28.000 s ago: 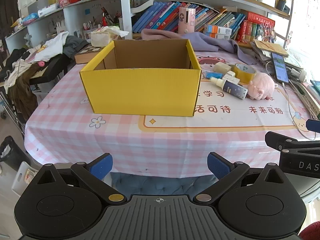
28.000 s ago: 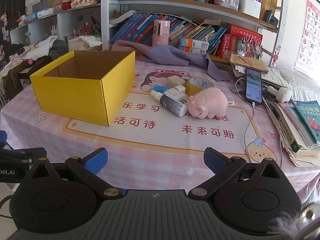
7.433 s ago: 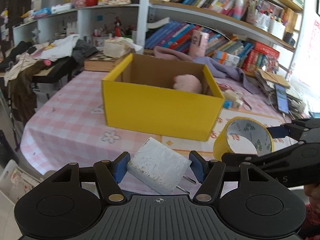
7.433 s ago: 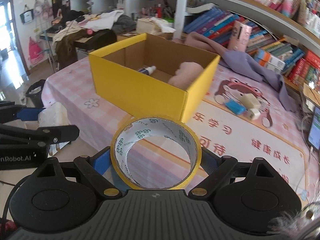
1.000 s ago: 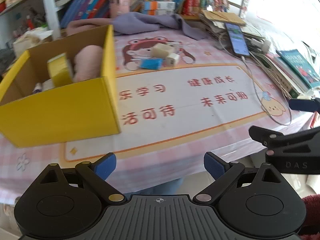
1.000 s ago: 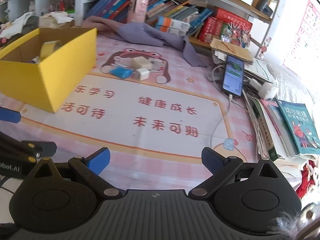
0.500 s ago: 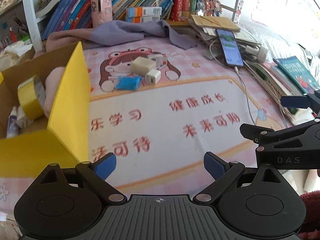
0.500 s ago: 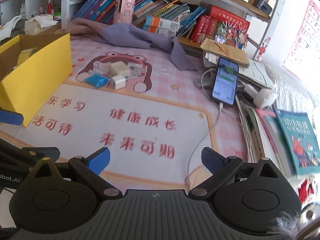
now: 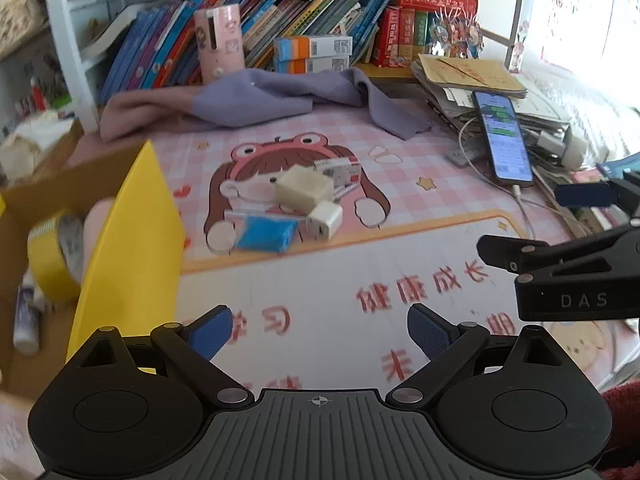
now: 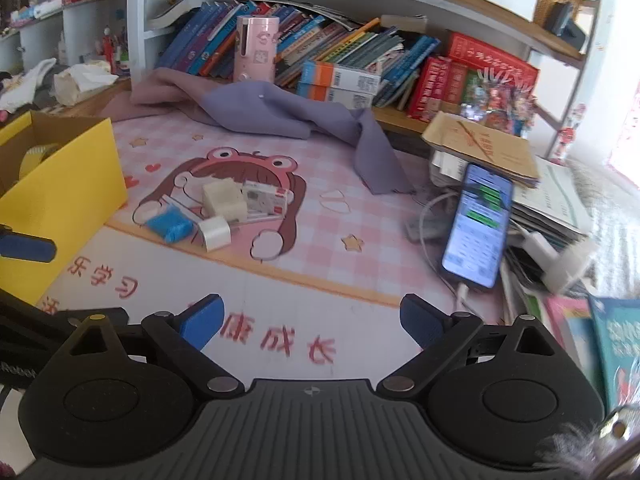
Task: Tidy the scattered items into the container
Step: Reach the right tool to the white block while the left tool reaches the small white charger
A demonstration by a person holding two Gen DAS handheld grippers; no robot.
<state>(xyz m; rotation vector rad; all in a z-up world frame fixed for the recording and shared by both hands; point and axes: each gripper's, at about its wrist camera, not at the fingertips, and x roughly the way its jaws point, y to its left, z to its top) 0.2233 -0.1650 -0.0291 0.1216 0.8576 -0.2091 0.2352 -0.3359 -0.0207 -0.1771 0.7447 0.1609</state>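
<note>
Left gripper (image 9: 319,328) jaws wide apart, empty; right gripper (image 10: 310,322) same. Blue packet (image 9: 265,233), white charger (image 9: 325,219), cream block (image 9: 304,188) clustered on bench at 12 o'clock; yellow box (image 9: 132,248) at 9 o'clock, holding tape roll (image 9: 52,258)

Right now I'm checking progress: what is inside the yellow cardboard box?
Inside the yellow cardboard box a yellow tape roll, part of a pink plush toy and a small white bottle show. The box's near wall hides the rest.
</note>
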